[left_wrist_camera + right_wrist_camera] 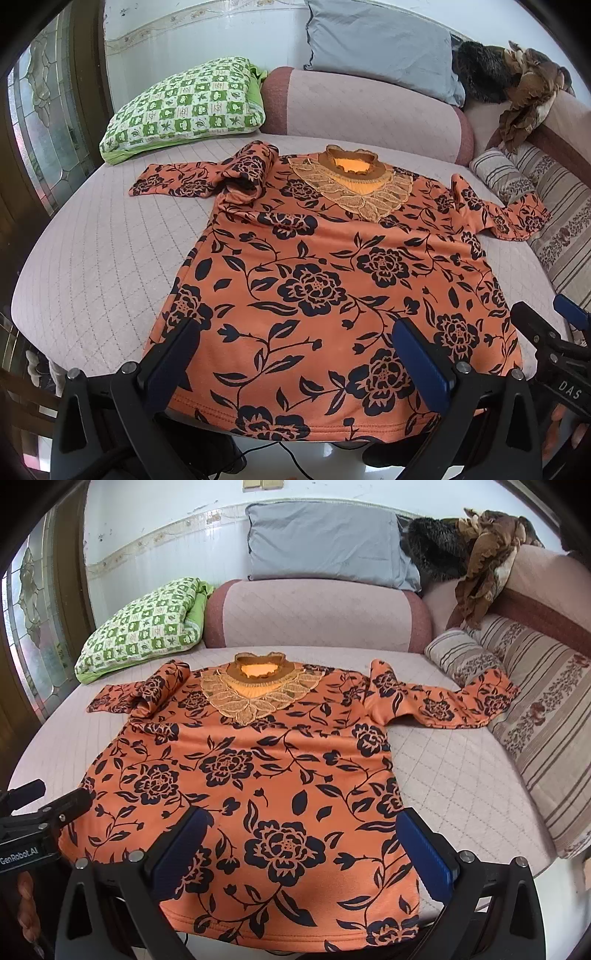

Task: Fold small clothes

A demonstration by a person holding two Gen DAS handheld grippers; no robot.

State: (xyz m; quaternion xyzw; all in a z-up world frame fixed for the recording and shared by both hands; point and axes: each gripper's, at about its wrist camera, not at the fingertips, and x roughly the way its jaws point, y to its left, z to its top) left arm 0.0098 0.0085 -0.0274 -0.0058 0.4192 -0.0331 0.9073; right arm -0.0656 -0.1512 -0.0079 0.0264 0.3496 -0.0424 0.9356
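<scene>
— How are your claws set?

— Your left gripper (299, 363) is spread wide, its two blue pads hanging over the near hem of the orange flowered top (332, 280) with nothing between them. Whether the pads touch the cloth cannot be told. Your right gripper (306, 849) is spread just as wide, empty, over the same hem, further toward the top's right side.

— And how do they sit?

— Both point forward along the top toward its collar, side by side, each showing at the edge of the other's view.

— Where is the top?

— Flat and face up on the pink quilted bed (103, 258), its hem at the near edge and its lace collar toward the far edge. Its left sleeve is bunched near the green checked pillow (184, 107); its right sleeve reaches the striped cushion (546, 716) at the bed's right edge.
</scene>
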